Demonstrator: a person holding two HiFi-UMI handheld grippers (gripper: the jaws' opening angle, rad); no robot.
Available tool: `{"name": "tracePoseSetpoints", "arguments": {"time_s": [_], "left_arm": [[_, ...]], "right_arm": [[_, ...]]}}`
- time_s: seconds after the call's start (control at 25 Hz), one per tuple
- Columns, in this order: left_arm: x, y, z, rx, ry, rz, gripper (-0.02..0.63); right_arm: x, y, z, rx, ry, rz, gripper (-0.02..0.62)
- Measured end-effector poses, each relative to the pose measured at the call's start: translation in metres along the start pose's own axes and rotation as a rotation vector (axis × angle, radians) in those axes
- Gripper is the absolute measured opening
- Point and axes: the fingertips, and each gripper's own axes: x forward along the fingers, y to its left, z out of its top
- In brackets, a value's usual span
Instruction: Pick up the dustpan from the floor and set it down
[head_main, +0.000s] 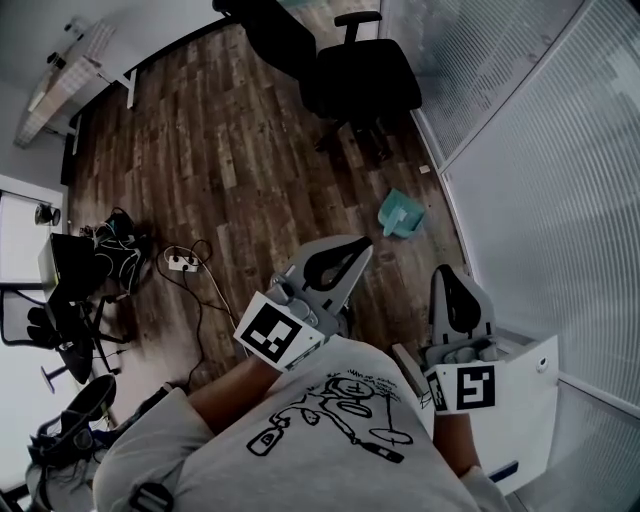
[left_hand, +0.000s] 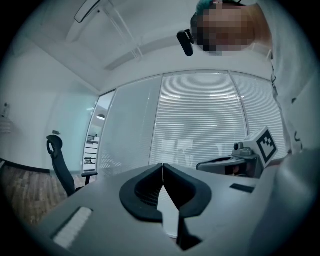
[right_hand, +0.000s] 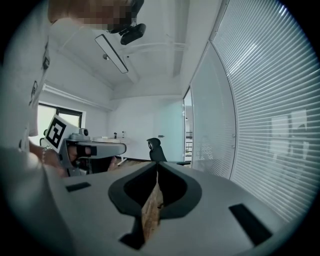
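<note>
A teal dustpan (head_main: 403, 213) lies on the wooden floor close to the glass wall, ahead of both grippers and apart from them. My left gripper (head_main: 355, 243) is held level at about waist height, its tips short of the dustpan; its jaws are shut with nothing between them (left_hand: 162, 166). The right gripper (head_main: 447, 270) is beside it, tilted slightly down, also shut and empty (right_hand: 157, 164). Each gripper shows in the other's view: the right gripper (left_hand: 250, 155) and the left gripper (right_hand: 85, 147). The dustpan is not seen in either gripper view.
Two black office chairs (head_main: 355, 75) stand beyond the dustpan. A glass partition with blinds (head_main: 540, 170) runs along the right. A white cabinet (head_main: 530, 400) is at my right side. A power strip with cables (head_main: 180, 262) and bags (head_main: 110, 250) lie at the left.
</note>
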Motion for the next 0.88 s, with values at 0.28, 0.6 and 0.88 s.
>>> {"name": "tracePoseSetpoints", "arguments": {"time_s": [0.28, 0.6, 0.88], "left_arm": [[0.017, 0.049, 0.011, -0.003, -0.015, -0.021, 0.002], [0.018, 0.088, 0.010, 0.017, -0.001, -0.035, 0.002], [0.031, 0.085, 0.008, 0.005, 0.006, -0.042, 0.002]], "right_arm": [[0.052, -0.002, 0.013, -0.012, 0.006, -0.016, 0.009], [0.084, 0.006, 0.019, -0.018, -0.001, -0.032, 0.009], [0.084, -0.007, 0.016, -0.007, 0.005, -0.043, 0.009]]}}
